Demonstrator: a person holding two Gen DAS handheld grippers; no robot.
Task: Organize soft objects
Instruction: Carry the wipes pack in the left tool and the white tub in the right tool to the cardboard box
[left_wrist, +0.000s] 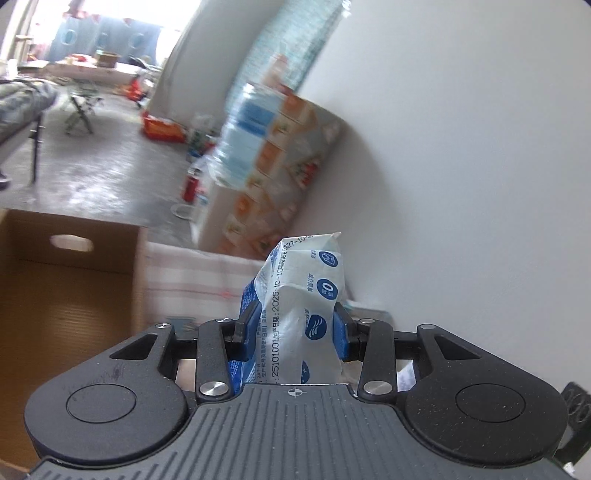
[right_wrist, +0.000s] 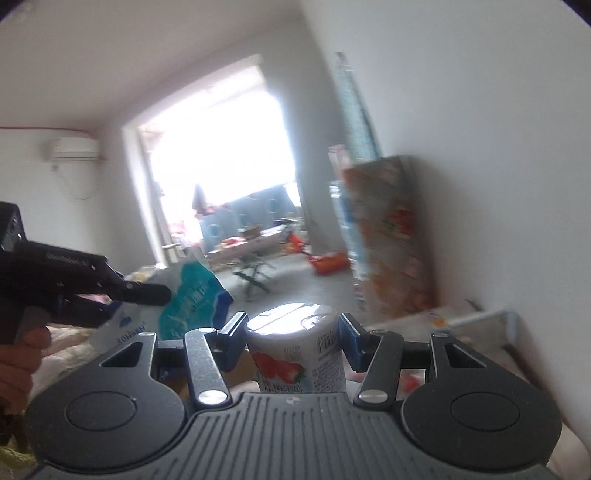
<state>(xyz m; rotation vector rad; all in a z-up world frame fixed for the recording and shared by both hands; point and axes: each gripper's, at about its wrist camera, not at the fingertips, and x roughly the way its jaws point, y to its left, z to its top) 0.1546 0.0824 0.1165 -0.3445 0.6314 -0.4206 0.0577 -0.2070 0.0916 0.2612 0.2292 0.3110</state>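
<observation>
a: what's in your left gripper (left_wrist: 291, 328)?

b: a soft blue-and-white tissue pack (left_wrist: 301, 314), pinched between my pads and standing up past them. a cardboard box (left_wrist: 70, 291) lies open just to its left.

a: and the right gripper (right_wrist: 293, 339)?

b: my jaws are closed on a strawberry yogurt cup (right_wrist: 299, 350), foil lid up. from that view the tissue pack hangs off to the left, with my hand (right_wrist: 16, 354) under it.

Daylight flooding from the balcony opening (right_wrist: 221, 155) ahead of the tongs, blown-out white glare there, motion blur smearing the stacked packs (left_wrist: 280, 166) beyond the fingertips, fisheye bending, dark vignetted corners
</observation>
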